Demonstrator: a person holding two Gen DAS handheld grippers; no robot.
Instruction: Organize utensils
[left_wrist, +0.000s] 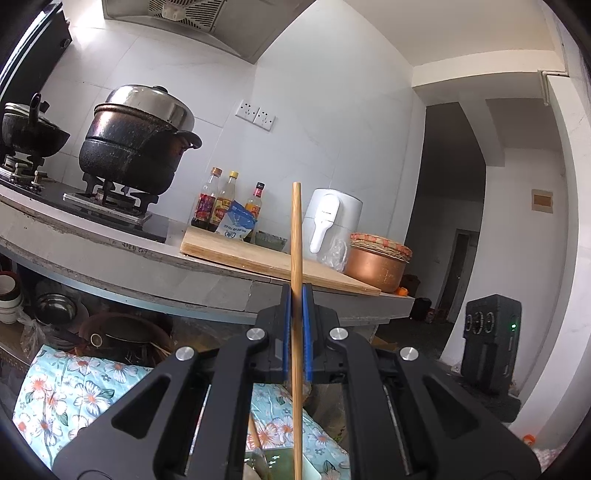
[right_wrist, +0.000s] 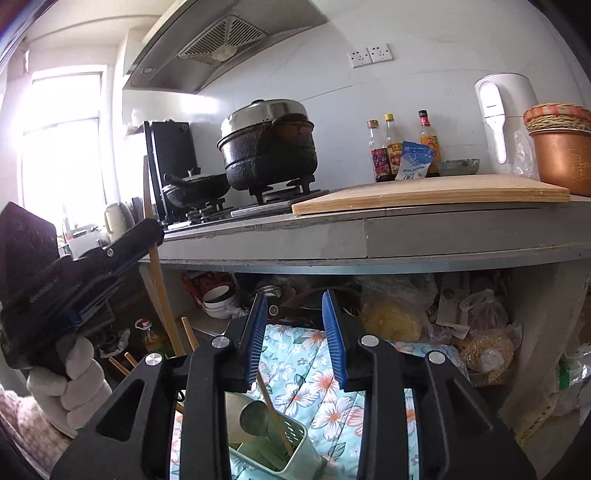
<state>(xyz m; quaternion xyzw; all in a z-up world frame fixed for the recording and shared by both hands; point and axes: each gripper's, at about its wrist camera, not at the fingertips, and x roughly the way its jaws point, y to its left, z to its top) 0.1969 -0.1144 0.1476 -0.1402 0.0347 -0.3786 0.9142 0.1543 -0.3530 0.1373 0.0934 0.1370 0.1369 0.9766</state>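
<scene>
Nearest, low on the flowered cloth (right_wrist: 306, 354), stands the pale green utensil holder (right_wrist: 291, 448), already holding a ladle and a stick. The right gripper (right_wrist: 295, 332) hangs just over it, jaws apart and empty. Up to the left, the left gripper (left_wrist: 296, 332) is clamped on a wooden chopstick (left_wrist: 296, 236), its long axis upright, so I'd judge its way home is down and rightward into the holder. Beyond runs the desk (right_wrist: 443, 236).

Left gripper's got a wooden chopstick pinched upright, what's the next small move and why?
Probably lower the left gripper toward the utensil holder on the floral cloth and drop the chopstick in. The holder already has a ladle and another stick standing in it, and the right gripper is open and empty.
</scene>
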